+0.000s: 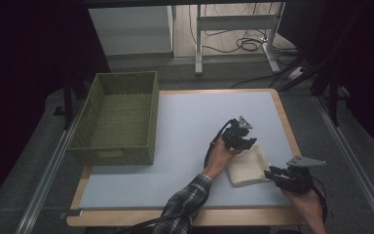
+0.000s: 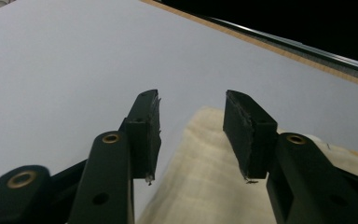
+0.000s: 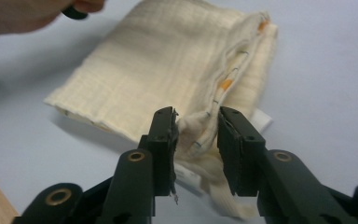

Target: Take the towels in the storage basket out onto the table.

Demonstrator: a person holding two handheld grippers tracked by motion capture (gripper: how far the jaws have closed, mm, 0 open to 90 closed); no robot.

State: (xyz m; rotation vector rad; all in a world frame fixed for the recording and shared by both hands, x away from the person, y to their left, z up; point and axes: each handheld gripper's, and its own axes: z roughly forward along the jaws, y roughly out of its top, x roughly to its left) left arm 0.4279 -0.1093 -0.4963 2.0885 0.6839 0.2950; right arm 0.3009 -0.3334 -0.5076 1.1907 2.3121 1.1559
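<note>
A folded cream cloth lies on the pale blue mat, near its right front corner. My left gripper hovers at the cloth's far edge. Seen in the left gripper view, the gripper is open, with the cloth lying below the gap and nothing pressed between the pads. My right gripper is at the cloth's near right corner. In the right gripper view, a bunched corner of the cloth stands between the parted jaws of that gripper, and the pads do not pinch it.
A green woven basket stands at the table's left side with nothing visible inside. The wooden table edge runs along the front. Behind the table, cables and a desk frame stand on the floor.
</note>
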